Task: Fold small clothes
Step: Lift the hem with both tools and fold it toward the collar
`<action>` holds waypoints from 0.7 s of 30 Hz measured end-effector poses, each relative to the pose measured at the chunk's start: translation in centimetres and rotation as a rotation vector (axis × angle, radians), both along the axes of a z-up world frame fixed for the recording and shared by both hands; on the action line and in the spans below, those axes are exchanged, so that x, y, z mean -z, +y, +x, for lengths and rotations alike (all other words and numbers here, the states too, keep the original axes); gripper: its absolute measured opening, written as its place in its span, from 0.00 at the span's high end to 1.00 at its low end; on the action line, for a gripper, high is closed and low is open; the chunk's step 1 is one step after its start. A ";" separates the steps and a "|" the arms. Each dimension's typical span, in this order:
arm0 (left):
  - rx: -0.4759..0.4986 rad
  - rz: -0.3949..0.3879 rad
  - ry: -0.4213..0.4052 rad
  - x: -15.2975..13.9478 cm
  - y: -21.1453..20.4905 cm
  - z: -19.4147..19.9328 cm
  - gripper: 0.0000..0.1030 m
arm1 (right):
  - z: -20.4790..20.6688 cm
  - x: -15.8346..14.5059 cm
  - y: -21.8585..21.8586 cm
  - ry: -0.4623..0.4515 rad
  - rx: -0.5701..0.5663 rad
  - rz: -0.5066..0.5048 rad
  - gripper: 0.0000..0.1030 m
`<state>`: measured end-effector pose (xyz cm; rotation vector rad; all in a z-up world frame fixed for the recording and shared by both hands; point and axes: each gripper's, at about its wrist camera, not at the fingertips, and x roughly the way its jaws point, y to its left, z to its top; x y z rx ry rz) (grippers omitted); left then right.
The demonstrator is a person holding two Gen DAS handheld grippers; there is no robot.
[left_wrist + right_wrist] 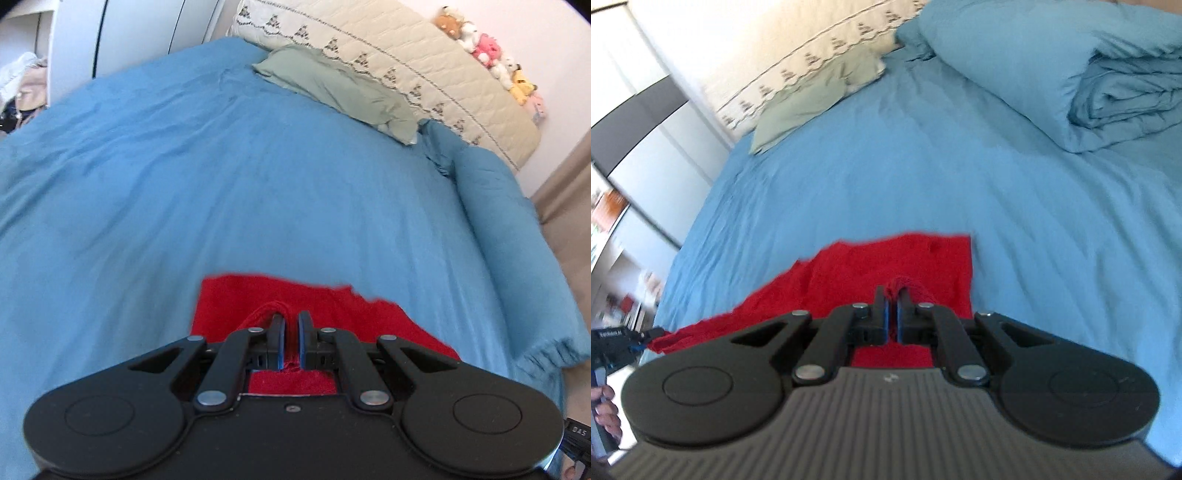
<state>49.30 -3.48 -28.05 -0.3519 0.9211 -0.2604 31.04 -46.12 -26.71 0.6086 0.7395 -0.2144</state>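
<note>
A red knitted garment (266, 295) hangs over the blue bed sheet (184, 184), stretched between both grippers. My left gripper (290, 317) is shut on a bunched red edge of it. In the right wrist view the same red garment (894, 266) spreads ahead, and my right gripper (892, 295) is shut on another edge of it. At the left border of that view the other gripper (617, 341) shows, with a red corner running to it and a hand (605, 413) below.
A sage green pillow (340, 88) and a cream quilted headboard (424, 70) lie at the far end. A folded blue duvet (1071, 74) sits on the bed's right side. Plush toys (487, 55) line the headboard top. A white wardrobe (129, 29) stands at the left.
</note>
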 end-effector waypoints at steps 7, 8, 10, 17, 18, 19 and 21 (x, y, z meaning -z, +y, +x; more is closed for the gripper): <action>-0.048 0.013 0.032 6.2 -0.9 7.1 0.95 | 8.3 7.5 -2.3 0.046 0.005 0.027 0.82; -0.053 0.006 0.037 6.4 -0.8 7.1 0.95 | 8.8 7.9 -2.4 0.046 0.004 0.034 0.82; -0.053 0.014 0.041 6.8 -0.9 7.3 0.95 | 9.7 8.3 -2.4 0.046 -0.009 0.037 0.82; -0.082 0.073 0.046 7.5 -1.6 8.3 0.46 | 11.3 9.3 -2.3 0.075 -0.006 -0.040 0.31; -0.097 0.092 0.023 7.2 -1.4 8.3 0.24 | 10.9 9.0 -2.0 0.062 0.010 -0.076 0.17; -0.109 0.108 -0.017 6.4 -1.0 8.1 0.18 | 10.7 8.5 -1.9 0.040 0.014 -0.110 0.17; -0.100 0.128 -0.069 4.9 -0.5 7.5 0.18 | 10.0 7.5 -1.3 0.006 -0.002 -0.139 0.17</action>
